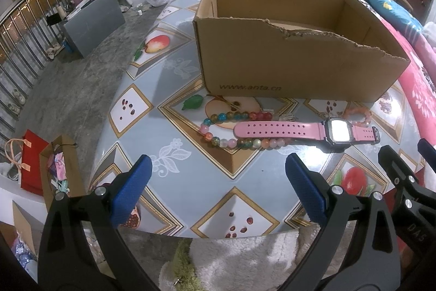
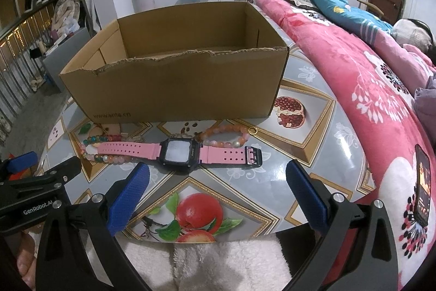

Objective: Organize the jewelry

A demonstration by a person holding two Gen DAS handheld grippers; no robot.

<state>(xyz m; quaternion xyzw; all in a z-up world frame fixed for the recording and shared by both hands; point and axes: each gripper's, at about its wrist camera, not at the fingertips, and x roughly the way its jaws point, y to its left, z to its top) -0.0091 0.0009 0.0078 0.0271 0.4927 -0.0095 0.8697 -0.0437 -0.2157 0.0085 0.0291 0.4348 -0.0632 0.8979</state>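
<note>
The pink watch point(image 2: 179, 153) lies flat on the bench point(image 2: 272, 182), just ahead of your right tongs point(image 2: 218, 192), strap running crosswise to the fingers. From your left tongs point(image 1: 218, 190) it sits ahead and rightward. Both tongs are spread and empty. The right appears nearer. The cardboard box point(image 2: 174, 89) stands beyond.
</note>
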